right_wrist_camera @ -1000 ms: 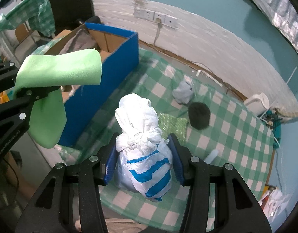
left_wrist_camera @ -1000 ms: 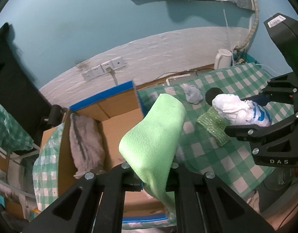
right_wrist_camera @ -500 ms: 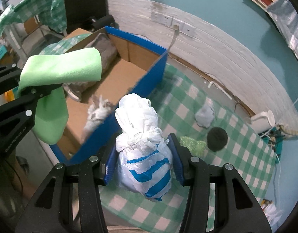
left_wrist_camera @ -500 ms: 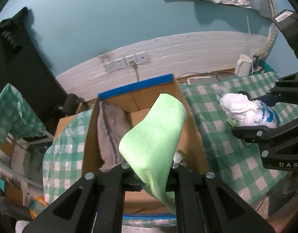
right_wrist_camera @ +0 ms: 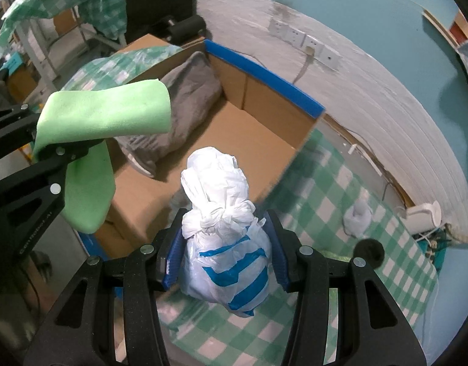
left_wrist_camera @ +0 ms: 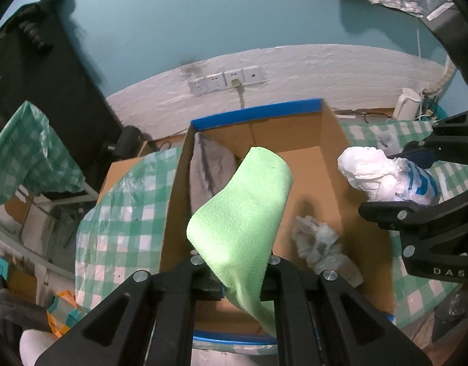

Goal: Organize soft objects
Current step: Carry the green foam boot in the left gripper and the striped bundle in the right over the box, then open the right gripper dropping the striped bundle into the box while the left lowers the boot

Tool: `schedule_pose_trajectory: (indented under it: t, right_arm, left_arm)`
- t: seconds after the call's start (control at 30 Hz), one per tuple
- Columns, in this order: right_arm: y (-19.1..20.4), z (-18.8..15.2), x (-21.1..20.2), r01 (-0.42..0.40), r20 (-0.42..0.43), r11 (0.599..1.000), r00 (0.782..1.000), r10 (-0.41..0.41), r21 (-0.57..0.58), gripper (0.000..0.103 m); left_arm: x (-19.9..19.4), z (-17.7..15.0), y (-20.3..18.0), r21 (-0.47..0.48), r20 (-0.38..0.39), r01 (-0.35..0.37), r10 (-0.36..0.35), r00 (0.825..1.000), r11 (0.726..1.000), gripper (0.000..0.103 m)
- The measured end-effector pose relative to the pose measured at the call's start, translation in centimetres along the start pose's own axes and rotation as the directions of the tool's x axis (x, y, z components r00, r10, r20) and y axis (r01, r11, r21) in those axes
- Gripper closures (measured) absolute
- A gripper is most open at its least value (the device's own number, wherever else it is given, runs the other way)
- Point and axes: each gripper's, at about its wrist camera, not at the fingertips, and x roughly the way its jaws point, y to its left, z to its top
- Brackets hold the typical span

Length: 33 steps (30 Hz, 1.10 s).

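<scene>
My left gripper is shut on a light green cloth, which curls up over the open cardboard box. The same green cloth shows at the left of the right wrist view. My right gripper is shut on a knotted white plastic bag with blue stripes, held above the box's near right corner. That bag hangs to the right of the box in the left wrist view. Inside the box lie a folded grey cloth and a crumpled grey-white rag.
The box has blue outer walls and stands beside a green checked table. On the table lie a small grey bundle and a black round thing. A white kettle stands by the wall. Sockets sit behind the box.
Both grippers have carried their loads leftward from over the table to over the box. The box now fills the middle of both views. Neither grip has changed.
</scene>
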Motion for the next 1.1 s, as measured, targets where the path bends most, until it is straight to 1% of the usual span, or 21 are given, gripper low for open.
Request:
schedule_pose_trajectory:
  t: [0.2, 0.4, 0.43, 0.47, 0.5, 0.53, 0.57, 0.6, 0.63, 0.73, 0.93, 1.07, 1.1]
  right_arm:
    - [1.4, 1.2, 1.6, -0.017, -0.019, 1.000, 1.000, 0.016, -0.023, 0.054]
    - [2.2, 1.5, 2.5, -0.022, -0.029, 0.999, 0.999, 0.021, -0.041, 0.053]
    - [2.2, 1.6, 2.5, -0.026, -0.028, 0.999, 0.999, 0.025, -0.040, 0.050]
    - [2.3, 1.6, 2.6, -0.028, -0.026, 0.999, 0.999, 0.027, -0.041, 0.049]
    - [2.3, 1.7, 2.5, -0.025, -0.022, 0.999, 0.999, 0.025, -0.042, 0.045]
    - [2.3, 1.7, 2.4, -0.013, -0.016, 0.999, 1.000, 0.012, -0.042, 0.038]
    - [2.3, 1.7, 2.4, -0.005, -0.011, 0.999, 1.000, 0.004, -0.042, 0.036]
    - [2.3, 1.7, 2.2, 0.003, -0.002, 0.999, 1.000, -0.003, -0.042, 0.033]
    - [2.2, 1.6, 2.1, 0.006, 0.005, 0.999, 1.000, -0.006, -0.041, 0.032]
    - [1.8, 1.6, 1.6, 0.009, 0.019, 1.000, 1.000, -0.009, -0.028, 0.032]
    - [0.6, 0.7, 0.7, 0.014, 0.029, 1.000, 0.999, -0.014, -0.001, 0.032]
    - [0.0, -0.1, 0.3, 0.022, 0.030, 1.000, 0.999, -0.022, 0.014, 0.032]
    - [-0.2, -0.2, 0.3, 0.024, 0.031, 1.000, 0.999, -0.024, 0.019, 0.032]
  left_arm:
    - [1.3, -0.6, 1.5, -0.019, -0.026, -0.015, 0.015, 1.000, 1.000, 0.094]
    - [2.2, -1.1, 2.2, -0.033, -0.058, -0.038, 0.036, 0.998, 0.999, 0.093]
    - [2.3, -1.2, 2.3, -0.034, -0.062, -0.040, 0.038, 0.997, 0.999, 0.091]
    - [2.4, -1.2, 2.4, -0.036, -0.066, -0.042, 0.039, 0.997, 0.998, 0.089]
    - [2.5, -1.3, 2.5, -0.037, -0.070, -0.046, 0.043, 0.997, 0.998, 0.083]
    - [2.5, -1.3, 2.6, -0.037, -0.070, -0.050, 0.047, 0.996, 0.998, 0.078]
    - [2.4, -1.2, 2.5, -0.036, -0.068, -0.054, 0.051, 0.996, 0.998, 0.073]
    - [2.3, -1.2, 2.5, -0.035, -0.066, -0.059, 0.057, 0.996, 0.998, 0.063]
    - [2.3, -1.1, 2.5, -0.034, -0.061, -0.066, 0.064, 0.996, 0.997, 0.058]
    - [2.0, -0.9, 2.3, -0.027, -0.043, -0.078, 0.077, 0.996, 0.997, 0.058]
    - [2.2, -0.8, 1.7, -0.012, -0.045, -0.068, 0.068, 0.997, 0.998, 0.058]
    - [1.9, -0.7, 1.1, 0.002, -0.032, -0.062, 0.062, 0.998, 0.998, 0.058]
    - [1.9, -0.7, 1.0, 0.003, -0.028, -0.060, 0.060, 0.998, 0.998, 0.056]
